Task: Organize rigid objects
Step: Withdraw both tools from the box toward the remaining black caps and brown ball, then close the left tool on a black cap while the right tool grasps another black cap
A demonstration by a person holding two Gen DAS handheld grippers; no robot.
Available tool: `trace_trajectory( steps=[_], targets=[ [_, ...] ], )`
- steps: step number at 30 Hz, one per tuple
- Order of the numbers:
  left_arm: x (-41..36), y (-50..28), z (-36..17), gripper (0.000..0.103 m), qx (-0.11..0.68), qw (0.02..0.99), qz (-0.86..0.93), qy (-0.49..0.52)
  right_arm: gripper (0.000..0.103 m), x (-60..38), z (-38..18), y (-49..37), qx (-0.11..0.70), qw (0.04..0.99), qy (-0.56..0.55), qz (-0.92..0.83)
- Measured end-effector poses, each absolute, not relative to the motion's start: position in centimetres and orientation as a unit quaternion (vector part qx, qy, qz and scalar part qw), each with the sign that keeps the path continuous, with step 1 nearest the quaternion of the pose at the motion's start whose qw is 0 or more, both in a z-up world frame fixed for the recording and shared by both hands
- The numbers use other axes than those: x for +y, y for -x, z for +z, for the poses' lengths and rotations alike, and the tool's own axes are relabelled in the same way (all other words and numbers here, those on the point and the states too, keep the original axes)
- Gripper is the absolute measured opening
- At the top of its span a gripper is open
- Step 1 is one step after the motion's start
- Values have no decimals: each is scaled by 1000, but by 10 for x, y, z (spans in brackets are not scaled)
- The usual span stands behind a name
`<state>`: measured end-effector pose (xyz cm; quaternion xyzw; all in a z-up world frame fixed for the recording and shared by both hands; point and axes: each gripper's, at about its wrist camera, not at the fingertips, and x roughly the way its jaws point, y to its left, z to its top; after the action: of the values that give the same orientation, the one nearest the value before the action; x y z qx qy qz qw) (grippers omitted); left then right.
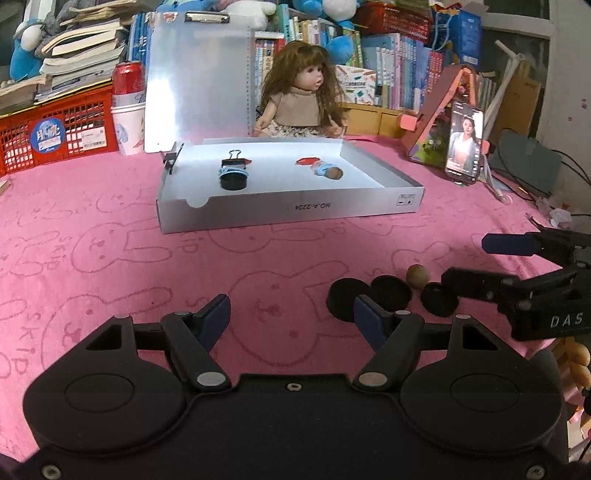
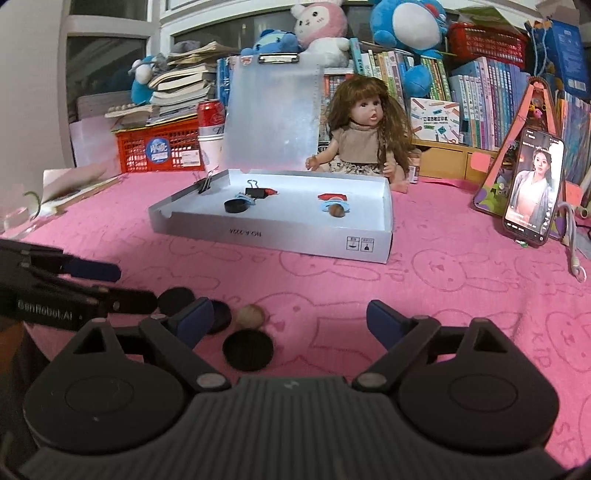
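- Step: both claws, left [image 1: 291,317] and right [image 2: 290,319], spread and empty, near caps [image 2: 248,350] and nut [image 2: 250,316] on bench.
- Next: likely pinch one, carry to box [image 2: 295,236].

A pink cloth [image 1: 110,229] printed with rabbit outlines covers the whole work surface. Along the back, rows of upright books [image 2: 491,96] fill the upper right of the frame, with blue plush toys [image 2: 406,22] and a pink one [image 2: 321,26] piled on top. At upper left a leaning stack of books [image 2: 177,88] sits on a red plastic crate [image 2: 155,151], beside a red drink can [image 2: 211,112] standing in paper cups. A long-haired doll [image 1: 299,92] sits at centre back. At right, a phone [image 2: 533,192] with a lit screen leans upright. Dark panes, probably a window [image 2: 107,62], show at upper left.
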<state>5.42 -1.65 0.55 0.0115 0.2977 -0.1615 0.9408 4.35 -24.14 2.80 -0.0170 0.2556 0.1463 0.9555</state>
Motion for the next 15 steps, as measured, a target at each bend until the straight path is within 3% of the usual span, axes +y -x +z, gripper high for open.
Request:
trace_trajectory(
  steps=[15],
  targets=[
    [-27,-54,-1,67,294,940,-169,-21,94,-228,12,-32,254,953,63,149]
  ],
)
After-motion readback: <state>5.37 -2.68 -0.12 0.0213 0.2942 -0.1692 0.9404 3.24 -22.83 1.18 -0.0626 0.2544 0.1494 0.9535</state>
